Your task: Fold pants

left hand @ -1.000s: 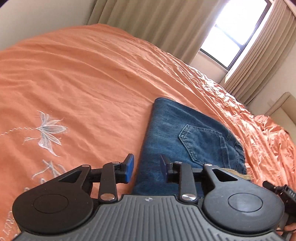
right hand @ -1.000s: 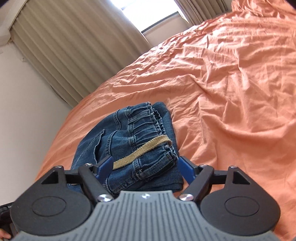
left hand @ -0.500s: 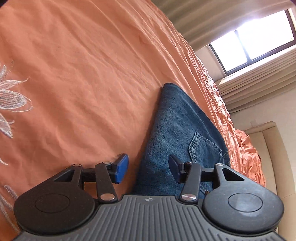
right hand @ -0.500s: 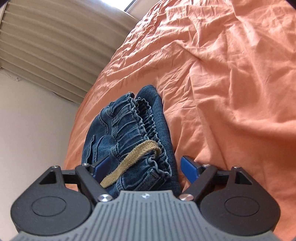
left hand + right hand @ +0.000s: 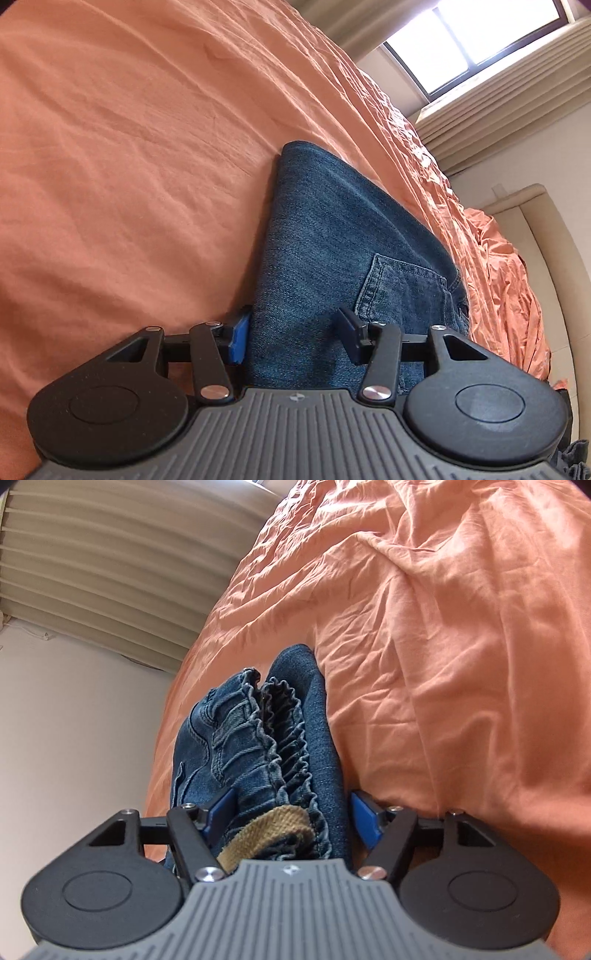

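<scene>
Folded blue denim pants lie on the orange bedsheet. In the left wrist view my left gripper is open, its blue-padded fingers straddling the near folded edge of the pants, with a back pocket just ahead. In the right wrist view my right gripper is open around the elastic waistband end of the pants. A tan drawstring lies between its fingers. The jaws have not closed on the cloth.
The orange sheet is wrinkled all around the pants. A window and beige curtains stand behind the bed. A beige headboard lies at the right of the left wrist view.
Both grippers have moved forward and down onto the pants. The denim now sits deeper between each pair of open fingers. Both views have tilted.
</scene>
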Motion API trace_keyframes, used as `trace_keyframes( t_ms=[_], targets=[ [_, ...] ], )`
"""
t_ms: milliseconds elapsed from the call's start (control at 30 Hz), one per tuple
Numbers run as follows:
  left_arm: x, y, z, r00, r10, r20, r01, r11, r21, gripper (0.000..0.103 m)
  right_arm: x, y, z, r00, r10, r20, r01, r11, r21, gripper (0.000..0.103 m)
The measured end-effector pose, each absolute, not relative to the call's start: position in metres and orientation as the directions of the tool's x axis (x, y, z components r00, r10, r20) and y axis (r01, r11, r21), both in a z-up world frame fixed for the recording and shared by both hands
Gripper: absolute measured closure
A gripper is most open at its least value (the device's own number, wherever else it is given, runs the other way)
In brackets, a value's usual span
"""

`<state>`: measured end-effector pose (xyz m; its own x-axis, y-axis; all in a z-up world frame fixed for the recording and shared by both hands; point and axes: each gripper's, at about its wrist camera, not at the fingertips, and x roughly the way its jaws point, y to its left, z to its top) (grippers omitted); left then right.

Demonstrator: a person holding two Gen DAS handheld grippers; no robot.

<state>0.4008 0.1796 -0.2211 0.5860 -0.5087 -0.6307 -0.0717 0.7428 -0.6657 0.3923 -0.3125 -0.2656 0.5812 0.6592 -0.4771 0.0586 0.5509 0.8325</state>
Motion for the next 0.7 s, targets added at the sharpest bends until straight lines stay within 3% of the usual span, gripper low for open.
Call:
trace_keyframes(
  t_ms=[133,400,700],
  targets=[
    [0.401,0.18,-0.219,0.588,-0.501,-0.635,-0.065,0.753,-0.655,0.058,0.399,-0.315,-0.272,0.573,0.685,-0.45,0.04,0.525,0.85,0.057],
    [0.396,0.177,-0.21,0.61,-0.46,-0.646,-0.049,0.791,-0.61,0.095,0.382,-0.312,-0.254,0.611,0.674,-0.415,0.016,0.514,0.858,0.081],
    [0.373,0.177,-0.185,0.671,-0.433,-0.602,-0.051,0.783,-0.62,0.097,0.367,-0.281,-0.167,0.609,0.643,-0.464,-0.105,0.645,0.757,0.085]
  ],
)
